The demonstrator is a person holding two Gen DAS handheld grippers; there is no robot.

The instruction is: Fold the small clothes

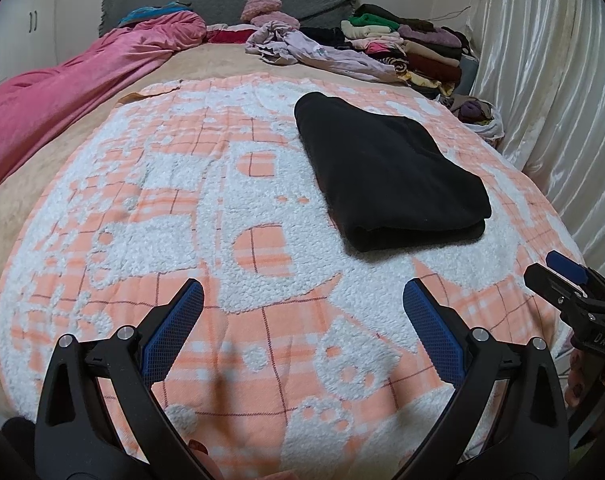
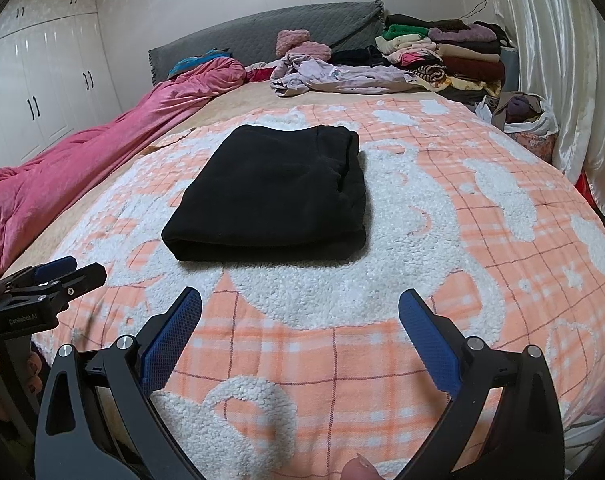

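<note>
A black garment (image 1: 386, 172) lies folded into a thick rectangle on the orange-and-white blanket (image 1: 182, 184). In the right wrist view the same black garment (image 2: 274, 196) sits straight ahead of the fingers. My left gripper (image 1: 302, 300) hovers open over the blanket, short of the garment and to its left, with nothing between its blue pads. My right gripper (image 2: 300, 308) is also open and empty, just in front of the folded edge. Each gripper shows at the edge of the other's view: the right gripper (image 1: 558, 276) and the left gripper (image 2: 68, 270).
A pink duvet (image 1: 62, 92) runs along the left side of the bed. A crumpled lilac garment (image 2: 334, 74) and a stack of folded clothes (image 2: 442, 52) lie by the grey headboard (image 2: 262, 32). A bag of clothes (image 2: 522, 116) and white curtains (image 2: 562, 60) are at the right.
</note>
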